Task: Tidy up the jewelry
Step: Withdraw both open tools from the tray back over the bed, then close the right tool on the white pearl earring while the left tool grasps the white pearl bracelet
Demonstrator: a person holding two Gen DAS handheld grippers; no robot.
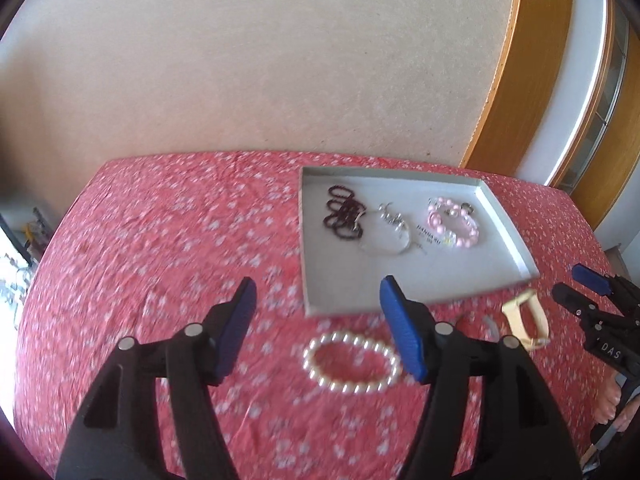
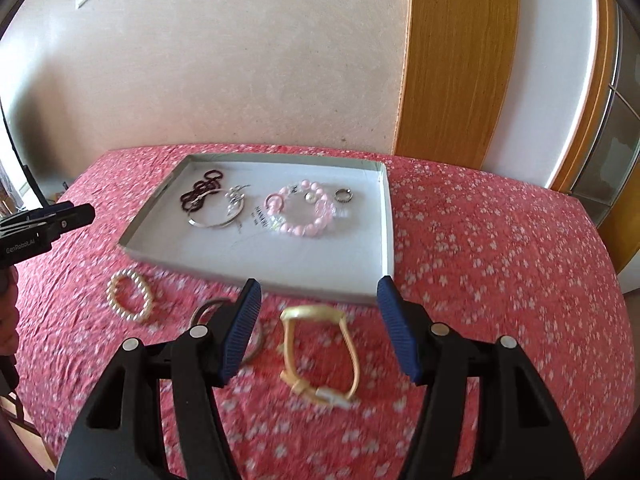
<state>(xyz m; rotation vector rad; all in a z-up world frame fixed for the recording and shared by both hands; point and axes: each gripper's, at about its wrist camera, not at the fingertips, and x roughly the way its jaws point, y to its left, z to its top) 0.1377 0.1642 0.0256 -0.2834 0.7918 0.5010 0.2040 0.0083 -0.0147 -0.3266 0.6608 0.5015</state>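
Red cloth [image 2: 480, 260] | brown ring [image 2: 208, 308] half-hidden by right gripper [image 2: 318, 330]

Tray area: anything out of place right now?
Three pieces lie outside the white tray, on the red cloth before it: the pearl bracelet, the yellow bracelet and a thin bangle. Nothing looks damaged.

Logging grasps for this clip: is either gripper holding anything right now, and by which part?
Nothing is held: left gripper and right gripper are both open and empty.

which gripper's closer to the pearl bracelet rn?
Left. The left gripper hangs open right above the pearl bracelet; the right gripper sits off to its right, over the yellow bangle.
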